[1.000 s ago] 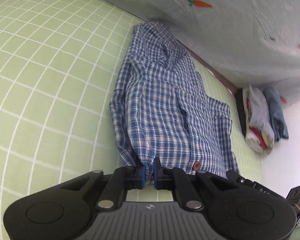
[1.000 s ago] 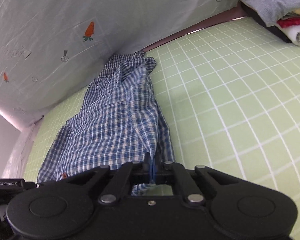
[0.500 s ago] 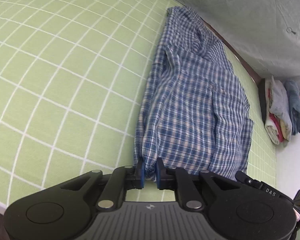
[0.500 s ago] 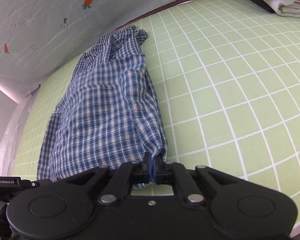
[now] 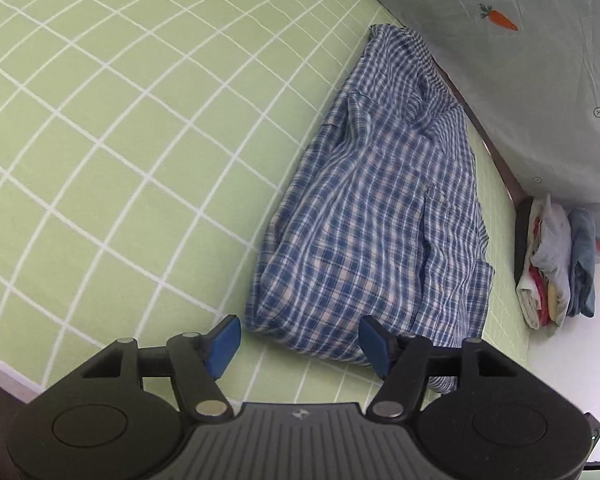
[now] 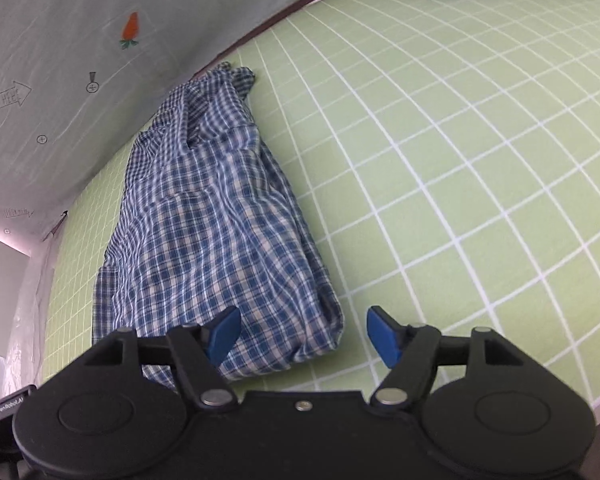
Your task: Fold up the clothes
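Note:
A blue and white checked shirt (image 5: 380, 216) lies in a long, loosely folded strip on the green grid sheet (image 5: 100, 140), its far end near the hanging cloth. My left gripper (image 5: 300, 338) hovers at the shirt's near edge; its jaws are opening, blue pads apart, with the hem lying below and between them untouched. In the right wrist view the same shirt (image 6: 220, 232) runs away from my right gripper (image 6: 304, 334), whose jaws are also opening. The shirt's near right corner lies between the pads, free of both.
A pale cloth with carrot prints (image 5: 520, 60) hangs along the far side, also seen as the carrot cloth (image 6: 80, 60). A stack of folded clothes (image 5: 552, 264) sits at the bed's far right end. The sheet's near edge (image 5: 16, 372) drops off close to the left gripper.
Both grippers let go of the shirt's near edge and their jaws spread wide. The shirt dropped flat onto the sheet. Both hands had moved down and toward the near edge before releasing.

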Demonstrator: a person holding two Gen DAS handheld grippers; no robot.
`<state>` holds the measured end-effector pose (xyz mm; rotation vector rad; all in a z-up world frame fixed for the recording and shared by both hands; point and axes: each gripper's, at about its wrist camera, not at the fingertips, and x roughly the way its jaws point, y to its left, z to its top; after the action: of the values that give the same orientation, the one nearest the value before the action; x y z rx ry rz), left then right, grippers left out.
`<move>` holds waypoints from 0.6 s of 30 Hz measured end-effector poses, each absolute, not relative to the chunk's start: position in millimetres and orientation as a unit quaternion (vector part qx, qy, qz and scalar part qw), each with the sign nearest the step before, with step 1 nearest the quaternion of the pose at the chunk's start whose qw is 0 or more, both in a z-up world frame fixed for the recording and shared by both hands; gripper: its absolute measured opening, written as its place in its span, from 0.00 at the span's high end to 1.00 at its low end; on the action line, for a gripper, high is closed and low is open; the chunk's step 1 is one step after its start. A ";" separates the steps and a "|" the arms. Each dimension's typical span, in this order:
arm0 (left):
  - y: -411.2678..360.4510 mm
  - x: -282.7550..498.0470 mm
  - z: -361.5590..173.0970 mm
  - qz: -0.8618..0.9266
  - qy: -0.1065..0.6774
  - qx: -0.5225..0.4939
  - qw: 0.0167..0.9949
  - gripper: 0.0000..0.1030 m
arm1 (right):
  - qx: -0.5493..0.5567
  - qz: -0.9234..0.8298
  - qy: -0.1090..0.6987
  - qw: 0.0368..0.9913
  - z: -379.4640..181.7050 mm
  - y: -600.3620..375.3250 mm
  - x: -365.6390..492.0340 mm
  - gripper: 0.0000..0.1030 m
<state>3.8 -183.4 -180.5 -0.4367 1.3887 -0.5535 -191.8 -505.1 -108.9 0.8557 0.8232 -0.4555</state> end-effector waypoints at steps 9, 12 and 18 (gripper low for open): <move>-190.1 5.2 -190.0 -0.253 0.622 -0.190 0.716 0.71 | 0.418 -0.189 0.395 0.796 -120.9 -500.0 -180.3 0.59; -188.9 2.5 -189.0 -0.268 0.619 -0.181 0.715 0.94 | 0.426 -0.170 0.395 0.796 -124.7 -498.2 -181.5 0.92; -153.9 -8.7 -170.3 -0.277 0.630 -0.187 0.701 0.95 | 0.409 -0.139 0.417 0.800 -107.7 -481.6 -199.4 0.94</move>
<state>-8.7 -153.9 -170.3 -0.4173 1.4025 -0.6173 -199.4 -481.6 -107.7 0.8769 0.8951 -0.2982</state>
